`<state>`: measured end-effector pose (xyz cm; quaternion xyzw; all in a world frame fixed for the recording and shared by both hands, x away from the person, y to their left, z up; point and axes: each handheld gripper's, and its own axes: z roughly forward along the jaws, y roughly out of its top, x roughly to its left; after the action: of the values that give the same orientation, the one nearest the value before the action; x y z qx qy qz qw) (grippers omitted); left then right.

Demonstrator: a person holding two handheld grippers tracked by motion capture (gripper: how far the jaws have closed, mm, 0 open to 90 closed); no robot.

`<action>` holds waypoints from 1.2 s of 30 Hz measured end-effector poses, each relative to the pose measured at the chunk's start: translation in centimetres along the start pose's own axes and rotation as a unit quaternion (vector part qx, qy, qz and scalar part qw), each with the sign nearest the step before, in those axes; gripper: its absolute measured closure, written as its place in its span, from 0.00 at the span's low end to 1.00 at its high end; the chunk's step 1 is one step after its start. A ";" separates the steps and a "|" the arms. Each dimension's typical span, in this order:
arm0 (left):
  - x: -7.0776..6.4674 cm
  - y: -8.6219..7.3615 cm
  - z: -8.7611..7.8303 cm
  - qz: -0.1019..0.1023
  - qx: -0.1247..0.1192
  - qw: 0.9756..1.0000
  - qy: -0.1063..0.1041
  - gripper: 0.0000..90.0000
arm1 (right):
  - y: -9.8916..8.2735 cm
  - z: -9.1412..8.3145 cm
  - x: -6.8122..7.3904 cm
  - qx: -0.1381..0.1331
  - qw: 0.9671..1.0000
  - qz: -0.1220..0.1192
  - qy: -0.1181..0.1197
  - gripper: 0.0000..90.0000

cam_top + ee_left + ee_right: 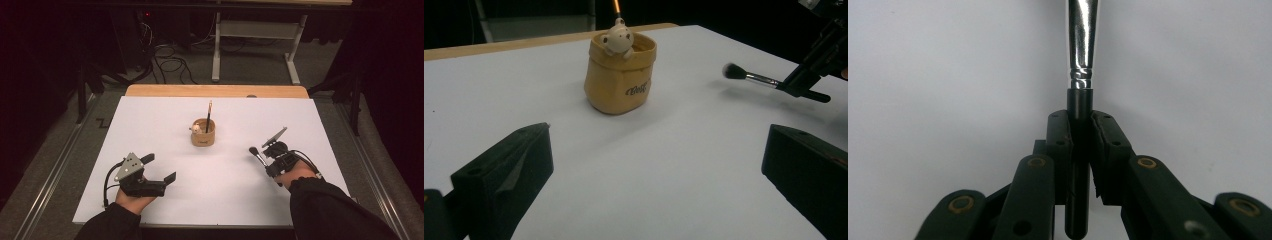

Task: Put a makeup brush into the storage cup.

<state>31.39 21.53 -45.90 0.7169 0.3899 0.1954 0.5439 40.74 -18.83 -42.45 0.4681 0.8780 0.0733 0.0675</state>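
A tan bag-shaped holder [203, 134] with a small bear figure [618, 39] on its rim stands mid-table, and a thin stick [209, 112] stands upright in it. My right gripper [266, 159] is shut on the black handle of a makeup brush [256, 153], to the right of the holder. The brush head points left towards the holder, just above the sheet. In the right gripper view the jaws [1080, 125] clamp the handle below the silver ferrule [1082, 45]. My left gripper [161, 167] rests at the front left, open and holding nothing. In its own view the holder [619, 82] and the brush [744, 75] lie beyond its jaws.
A white sheet [165, 120] covers the table, and a strip of wood [215, 91] shows along the far edge. Behind the table are a grey desk frame [250, 45] and cables [170, 62] on the floor.
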 end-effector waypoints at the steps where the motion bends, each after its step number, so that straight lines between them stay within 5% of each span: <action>1: 0.0 0.0 0.0 0.000 0.000 1.000 0.000 0.01 | -0.1 -0.1 -0.1 0.003 1.000 0.004 -0.002 0.90; 17: 0.0 0.0 0.2 0.000 0.002 1.000 -0.002 0.01 | -2.0 -0.5 -2.5 -0.009 0.999 0.038 0.000 0.90; 26: 0.0 0.0 0.1 -0.001 0.002 1.000 -0.002 0.01 | -2.2 -1.1 -3.0 -0.067 0.996 0.062 0.006 0.90; 36: 0.0 -0.1 0.2 0.000 0.003 1.000 -0.002 0.01 | -3.4 -1.3 -3.6 -0.142 0.986 0.089 0.009 0.90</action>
<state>31.48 21.41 -46.03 0.7189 0.3896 0.1931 0.5423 39.76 -23.77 -41.60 0.5290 0.8143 0.2074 0.1186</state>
